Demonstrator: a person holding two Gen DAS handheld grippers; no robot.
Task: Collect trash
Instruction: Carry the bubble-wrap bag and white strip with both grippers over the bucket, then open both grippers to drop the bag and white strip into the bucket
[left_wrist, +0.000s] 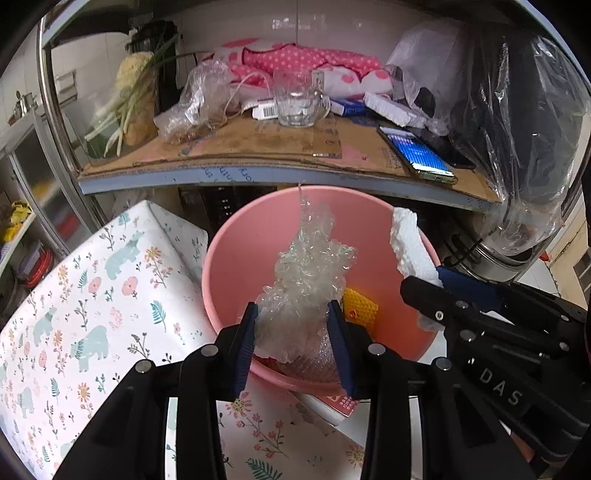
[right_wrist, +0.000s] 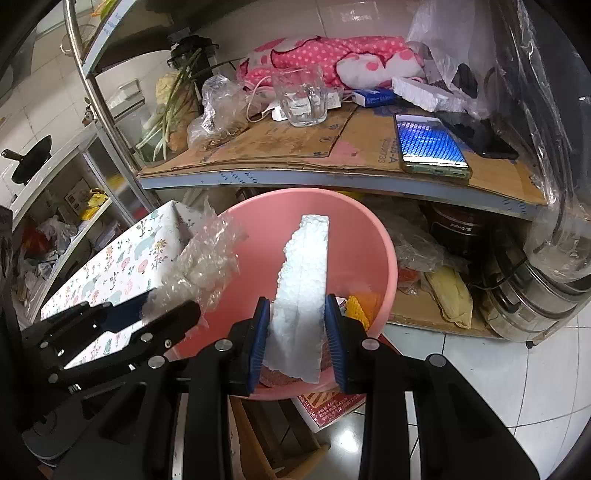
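A pink plastic bin (left_wrist: 236, 266) (right_wrist: 362, 236) stands below the shelf edge. My left gripper (left_wrist: 293, 317) is shut on a crumpled wad of clear bubble wrap (left_wrist: 310, 269) (right_wrist: 207, 258), held over the bin's mouth. Beside it, my right gripper (right_wrist: 297, 314) (left_wrist: 439, 280) is shut on a white foam slab (right_wrist: 304, 280) (left_wrist: 410, 247), also above the bin. A yellow piece (left_wrist: 360, 304) (right_wrist: 358, 308) lies inside the bin.
The cardboard-covered shelf (left_wrist: 258, 147) holds a glass mug (left_wrist: 297, 99), clear plastic wrap (left_wrist: 199, 99), a foam piece (left_wrist: 388, 107), two phones (left_wrist: 417, 153), a pink dotted cloth (left_wrist: 295, 61) and green onions (left_wrist: 122, 110). A floral-wrapped box (left_wrist: 92, 295) sits left of the bin; a steel pot (right_wrist: 535, 295) stands right.
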